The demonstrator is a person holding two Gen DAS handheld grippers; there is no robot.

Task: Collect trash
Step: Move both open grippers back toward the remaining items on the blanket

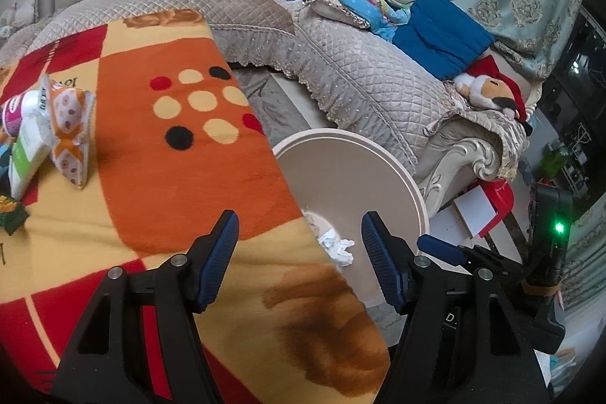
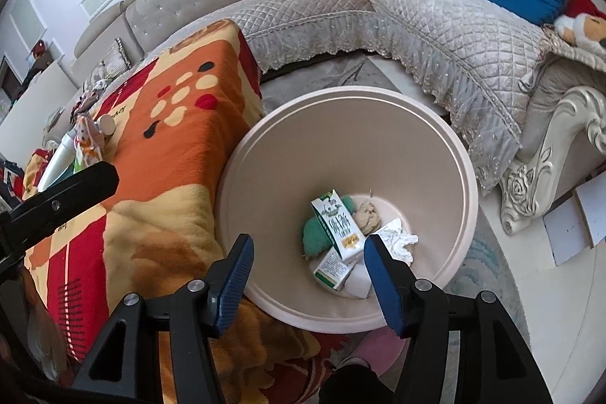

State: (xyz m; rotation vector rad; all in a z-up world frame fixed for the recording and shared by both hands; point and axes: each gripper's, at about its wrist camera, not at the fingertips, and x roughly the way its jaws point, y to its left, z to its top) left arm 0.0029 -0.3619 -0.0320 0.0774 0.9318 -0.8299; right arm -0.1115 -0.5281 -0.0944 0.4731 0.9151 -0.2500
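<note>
A beige round bin (image 2: 454,154) stands on the floor beside a table under an orange, red and yellow blanket (image 1: 170,184). Inside lie a green-and-white carton (image 2: 337,226), a second small carton (image 2: 333,269), crumpled white tissue (image 2: 401,241), a brown wad (image 2: 369,216) and a green wad (image 2: 316,239). My right gripper (image 2: 306,275) is open and empty above the bin. My left gripper (image 1: 299,252) is open and empty over the table's right edge; the bin (image 1: 341,177) lies beyond it. Several wrappers, one orange-patterned (image 1: 70,135), and a white pack (image 1: 30,142) lie at the table's left.
A quilted grey sofa (image 1: 360,70) wraps around behind the table and bin, with cushions, a blue blanket (image 1: 443,40) and a plush toy (image 1: 488,93). The other gripper (image 1: 545,252) shows at right in the left wrist view. White cards (image 2: 575,230) lie on the floor by the sofa leg.
</note>
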